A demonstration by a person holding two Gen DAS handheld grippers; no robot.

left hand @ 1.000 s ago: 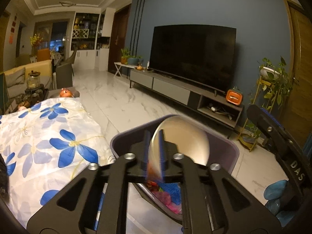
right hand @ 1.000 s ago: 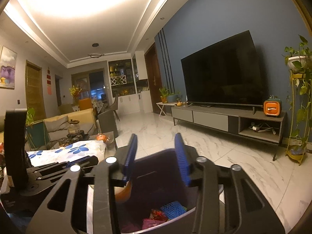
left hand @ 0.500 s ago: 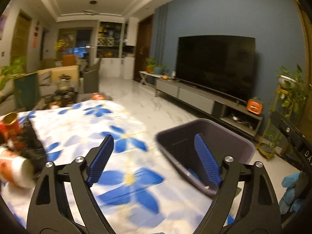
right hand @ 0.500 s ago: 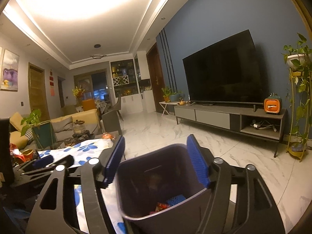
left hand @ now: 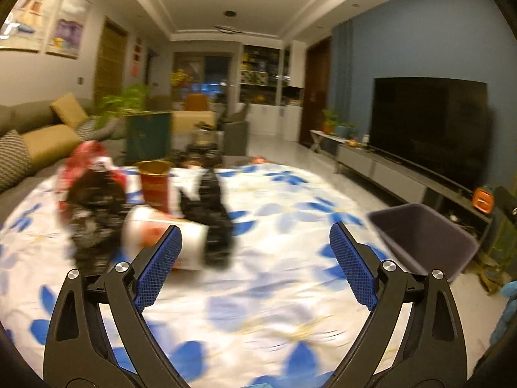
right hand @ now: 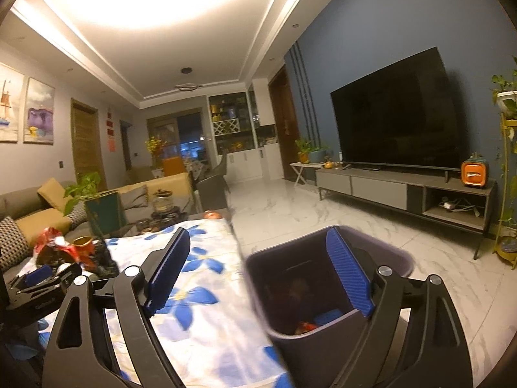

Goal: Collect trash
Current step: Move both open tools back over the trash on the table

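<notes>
Trash (left hand: pixel 145 213) heaped toward the far left part of the surface (left hand: pixel 274 294), blurred by motion: a white-and-red paper cup (left hand: pixel 164 239) lying on its side, a red cup with a gold rim (left hand: pixel 154 184) standing behind it, black crumpled wrappers (left hand: pixel 210 223) and a red-and-black bag (left hand: pixel 87 190) alongside. Spread over the surface, a white cloth with blue flowers. Left gripper (left hand: pixel 255 262) spread wide and holding nothing, poised above the cloth, left blue pad (left hand: pixel 158 268) just in front of the lying cup (touching or not, cannot tell). Dark purple bin (right hand: pixel 326 294) off the right edge of the surface, on the marble floor (right hand: pixel 323 213), with a few red and blue scraps at its bottom. Right gripper (right hand: pixel 258 278) likewise spread and empty, hanging over the near rim of the bin, one pad over the cloth, the other over the bin's mouth. Television (right hand: pixel 397 123) on the blue wall beyond.
</notes>
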